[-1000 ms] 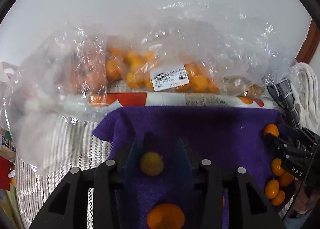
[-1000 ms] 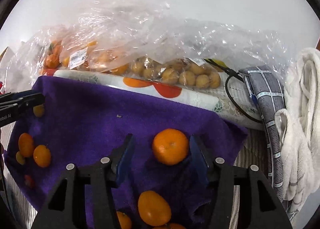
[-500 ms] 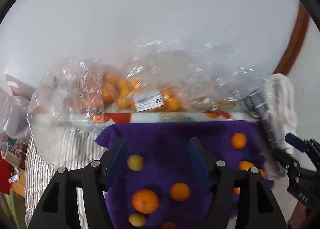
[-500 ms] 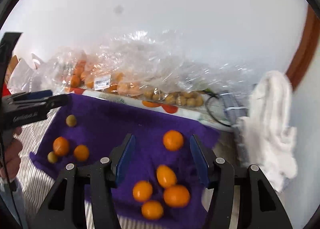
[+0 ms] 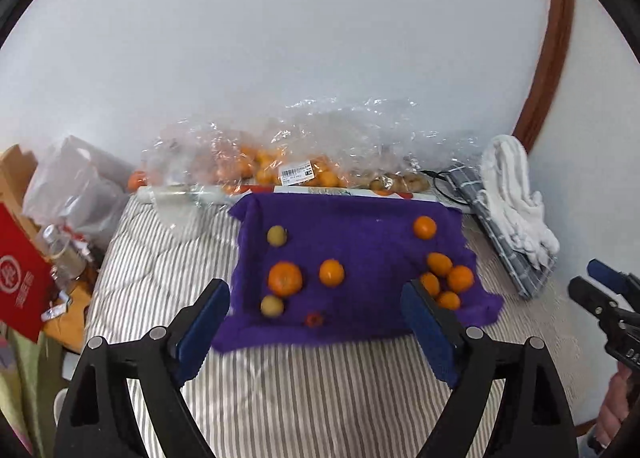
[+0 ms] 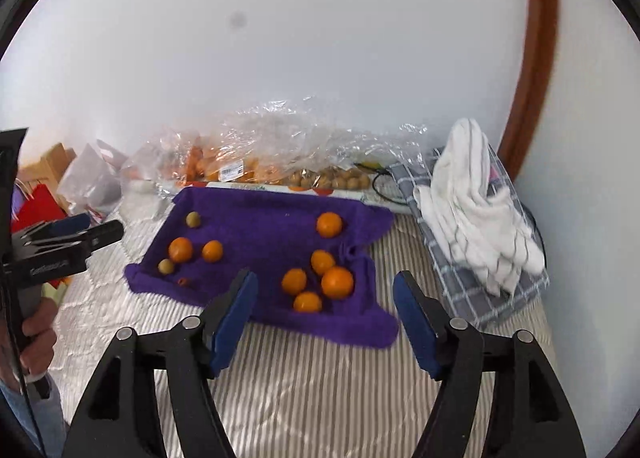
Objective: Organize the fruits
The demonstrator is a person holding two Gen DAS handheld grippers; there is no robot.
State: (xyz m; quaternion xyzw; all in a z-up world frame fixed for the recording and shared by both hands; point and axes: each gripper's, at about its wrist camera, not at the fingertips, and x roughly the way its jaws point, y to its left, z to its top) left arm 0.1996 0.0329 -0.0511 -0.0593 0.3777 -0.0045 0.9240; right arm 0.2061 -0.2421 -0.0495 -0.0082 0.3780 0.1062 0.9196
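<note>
While both grippers hang back over the near, striped part of the bed (image 5: 320, 390), nothing sits between either pair of fingers. Left gripper (image 5: 316, 322): jaws just opened wide, empty. Right gripper (image 6: 322, 318): likewise just opened, empty. Fruit scattered on the purple cloth (image 5: 360, 242), farther off and below both. Left cluster (image 5: 285, 278) of two oranges and two pale yellow-green fruits dead ahead of the left fingers; right cluster (image 6: 320, 278) of four oranges straight ahead of the right ones, with a lone orange (image 6: 329, 224) farther back. Round fruit, so no long axis to align. Judged: each hand nearer its own cluster. Bagged fruit (image 5: 288, 170) against the far wall.
</note>
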